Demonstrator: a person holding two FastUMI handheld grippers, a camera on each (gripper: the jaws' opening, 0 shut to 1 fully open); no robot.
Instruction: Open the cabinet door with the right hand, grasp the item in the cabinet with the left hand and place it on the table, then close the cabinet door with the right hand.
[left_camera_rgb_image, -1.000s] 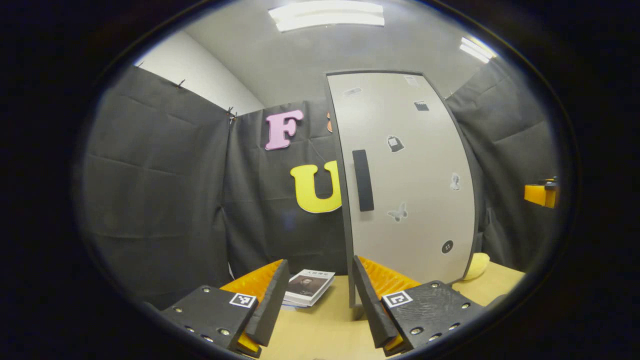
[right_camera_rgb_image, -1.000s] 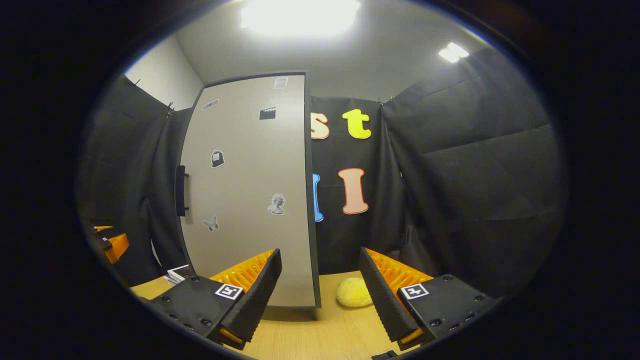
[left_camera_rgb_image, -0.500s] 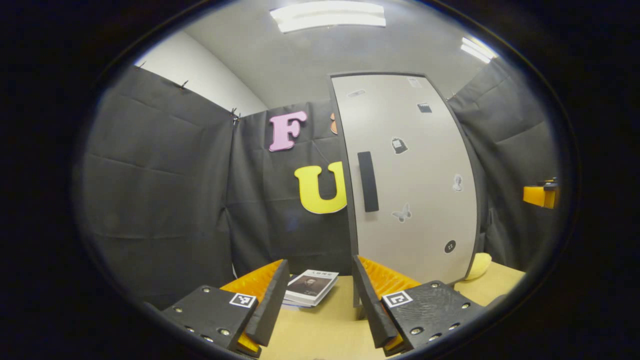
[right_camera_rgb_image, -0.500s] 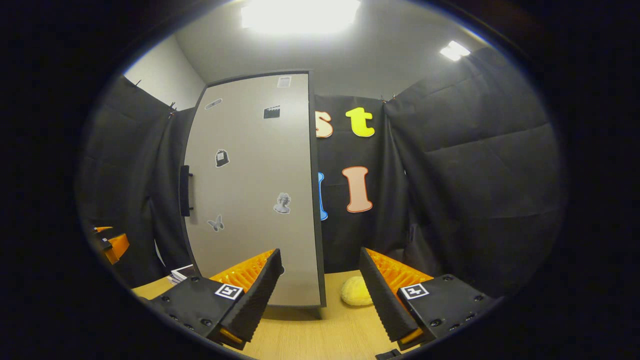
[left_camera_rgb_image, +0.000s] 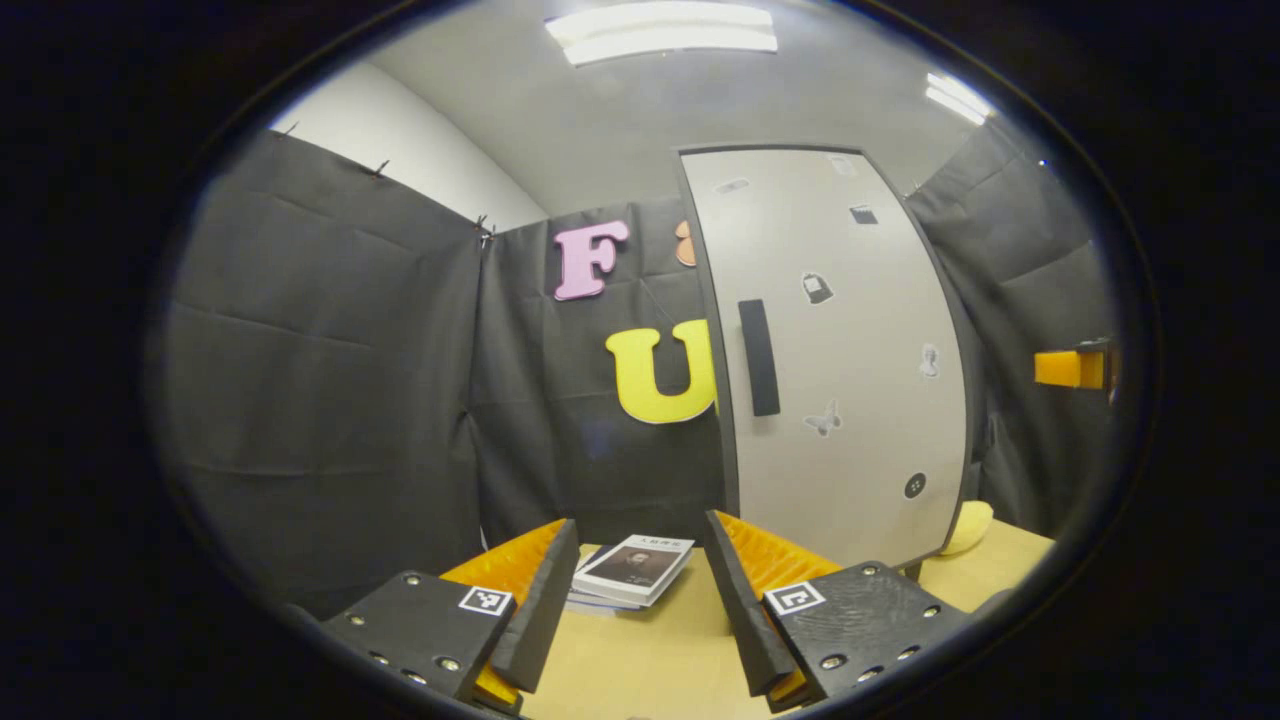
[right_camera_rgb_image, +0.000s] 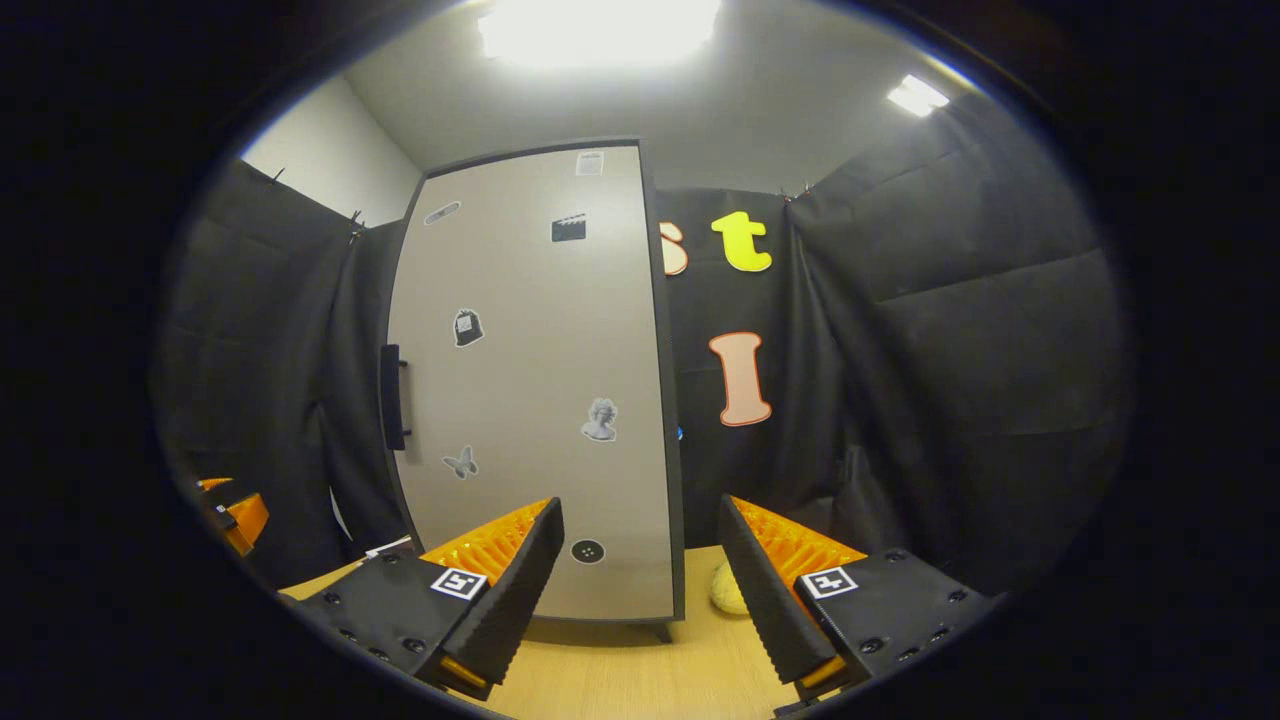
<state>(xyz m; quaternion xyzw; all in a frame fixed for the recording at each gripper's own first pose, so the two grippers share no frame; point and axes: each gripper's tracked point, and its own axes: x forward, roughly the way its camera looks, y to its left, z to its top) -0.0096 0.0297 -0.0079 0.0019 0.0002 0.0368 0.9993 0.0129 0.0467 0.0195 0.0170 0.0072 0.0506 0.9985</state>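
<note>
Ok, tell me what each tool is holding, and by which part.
Nothing. The left tool and right tool are both open and empty, short of the cabinet door.

A light wooden table (left_camera_rgb_image: 650, 670) is seen carrying a small stack of books (left_camera_rgb_image: 632, 573) toward its left, a tall grey cabinet (left_camera_rgb_image: 840, 360) standing on short feet with its door shut, and a yellow sponge-like lump (right_camera_rgb_image: 727, 591) just beside the cabinet's right foot.

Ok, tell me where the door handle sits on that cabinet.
In the left gripper view the handle runs upright along the door's left edge at mid-height, beside the butterfly sticker.
</note>
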